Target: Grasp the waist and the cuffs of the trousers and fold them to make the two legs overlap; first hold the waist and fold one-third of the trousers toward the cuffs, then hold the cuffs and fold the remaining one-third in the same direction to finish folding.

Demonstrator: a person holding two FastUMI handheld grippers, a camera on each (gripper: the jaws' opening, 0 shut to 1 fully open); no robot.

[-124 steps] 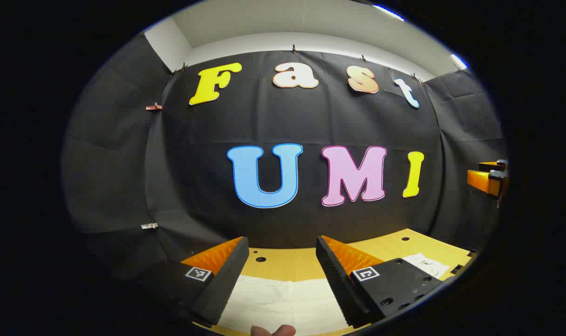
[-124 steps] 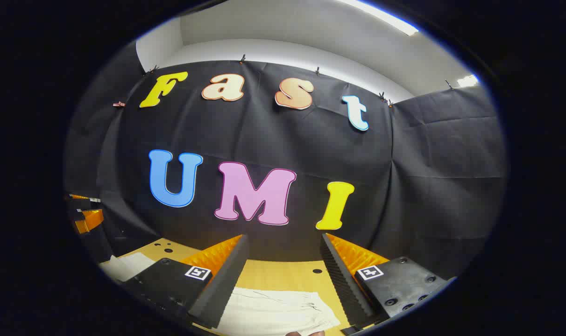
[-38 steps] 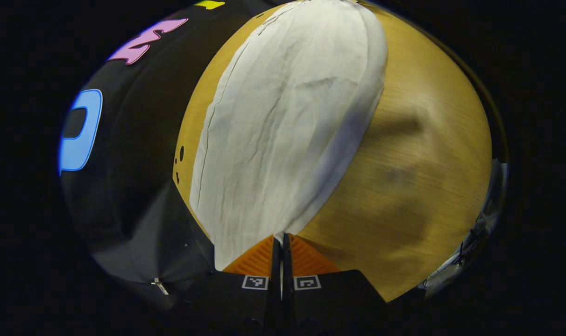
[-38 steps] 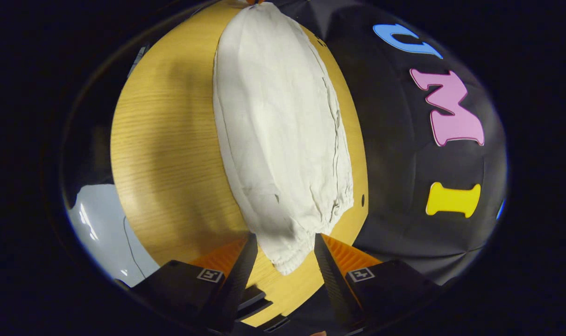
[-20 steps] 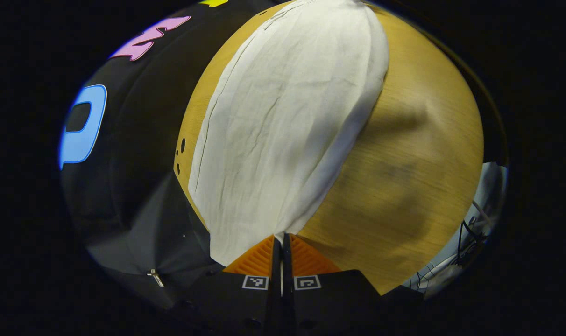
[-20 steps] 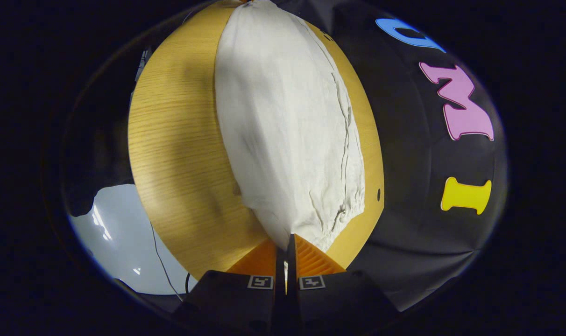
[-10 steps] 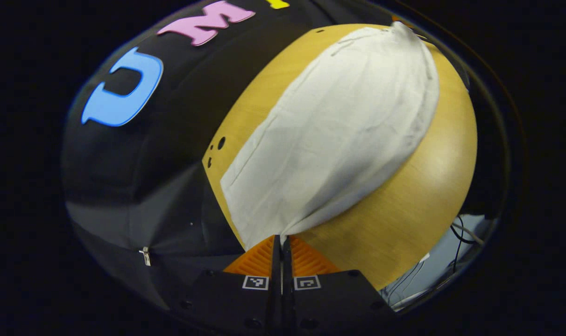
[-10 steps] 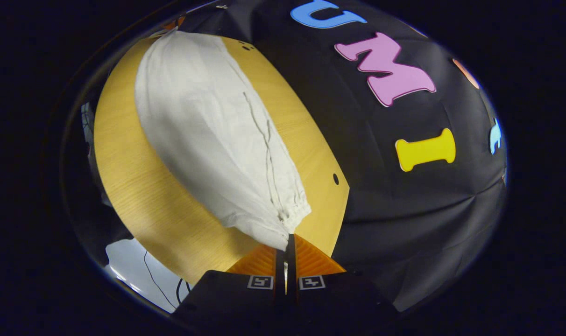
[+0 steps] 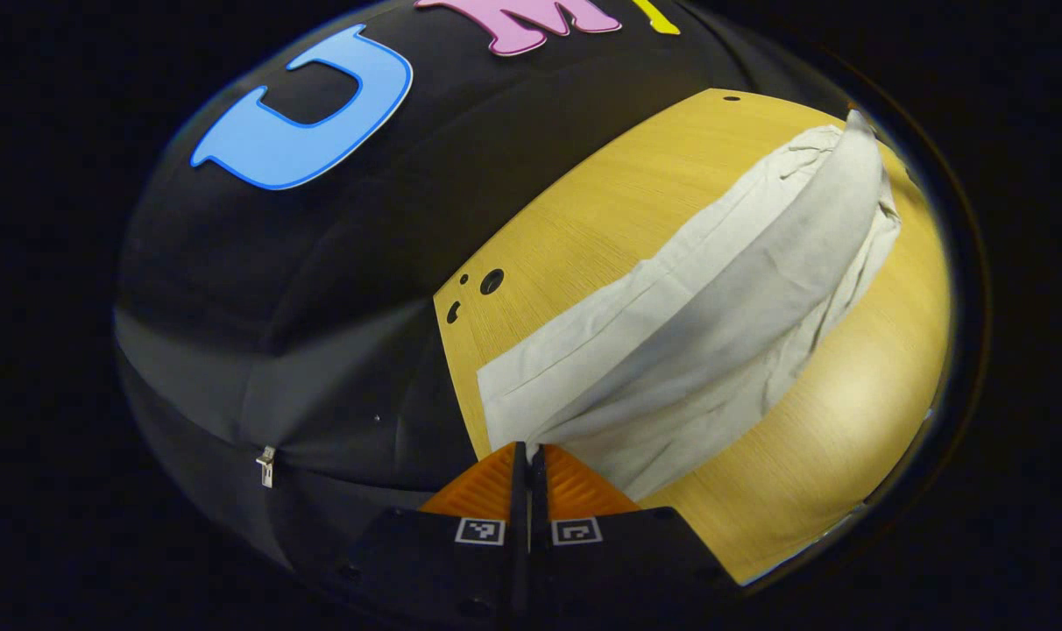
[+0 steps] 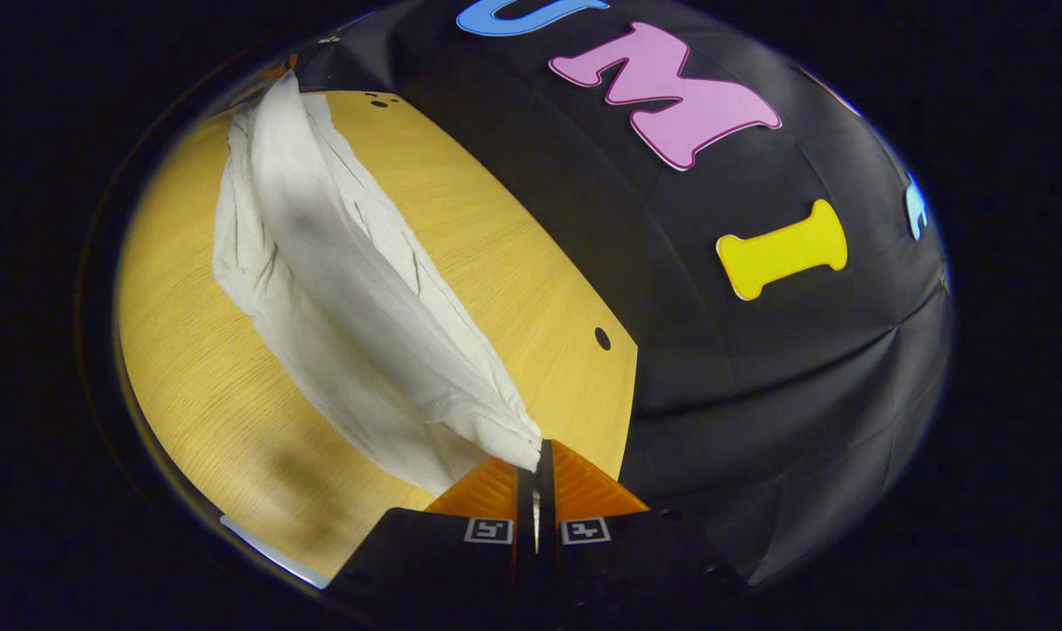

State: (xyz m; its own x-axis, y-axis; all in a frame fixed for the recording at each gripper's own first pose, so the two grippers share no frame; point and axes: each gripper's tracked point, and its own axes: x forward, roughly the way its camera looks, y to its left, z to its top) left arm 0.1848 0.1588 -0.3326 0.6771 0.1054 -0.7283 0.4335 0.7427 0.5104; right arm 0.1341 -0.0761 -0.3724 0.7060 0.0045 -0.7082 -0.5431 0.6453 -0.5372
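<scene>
The wooden table (image 9: pixel 601 210) is the landmark here, a pale top with the black cloth wall (image 9: pixel 259 289) hanging behind its far edge. The white trousers (image 9: pixel 724 307) stretch across the table from one end to the other, partly raised off the wood so that one layer of cloth arches over another that lies flat beneath it.

The left gripper (image 9: pixel 528 449) has its jaws pressed together with only a thin slit between them, pinching a corner of the trousers at the table's end nearest that camera. The right gripper (image 10: pixel 536 447) is likewise closed tight on the cloth at the opposite end of the table, its fingers meeting on a gathered corner of fabric.

The left gripper view shows the flat under-layer of the trousers with a straight seam running along it, and a cluster of small dark holes (image 9: pixel 474 289) in the table near the cloth wall. The right gripper view (image 10: pixel 356 289) shows the same garment as a lifted ridge with crumpled folds at its far end, a single hole (image 10: pixel 602 337) in the table beside the wall, and a strip of pale floor (image 10: pixel 272 552) below the table's near edge.

A small metal clip (image 9: pixel 266 466) is on the cloth wall, left of the table.
</scene>
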